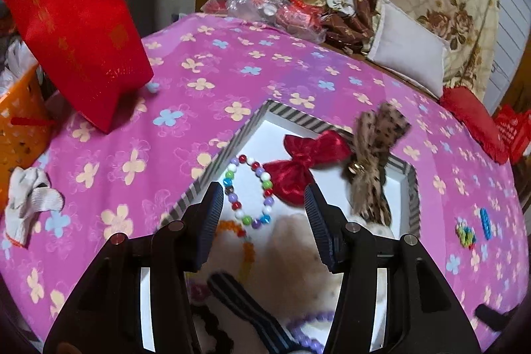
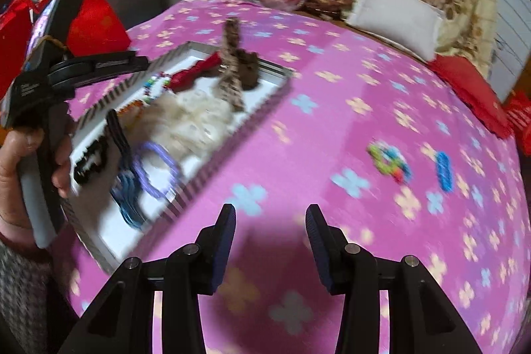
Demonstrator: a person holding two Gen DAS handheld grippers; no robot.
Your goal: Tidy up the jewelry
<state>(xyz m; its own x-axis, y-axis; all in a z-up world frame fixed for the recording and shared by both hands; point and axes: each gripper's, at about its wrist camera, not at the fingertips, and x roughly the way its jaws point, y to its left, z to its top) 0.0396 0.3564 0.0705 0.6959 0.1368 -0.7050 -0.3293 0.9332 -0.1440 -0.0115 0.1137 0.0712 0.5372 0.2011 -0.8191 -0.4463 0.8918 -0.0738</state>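
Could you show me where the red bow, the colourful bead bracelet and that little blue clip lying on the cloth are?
red bow (image 1: 303, 160): left wrist view, on its knot, inside the tray.
bead bracelet (image 1: 267, 184): left wrist view, on a green bead of its right side.
blue clip (image 2: 444, 171): right wrist view, on its middle, on the pink cloth.

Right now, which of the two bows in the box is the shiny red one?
The red satin bow lying flat on the striped box's white floor, beside the multicoloured bead bracelet. The other, the leopard-print bow, is brown, spotted and draped over the box's rim.
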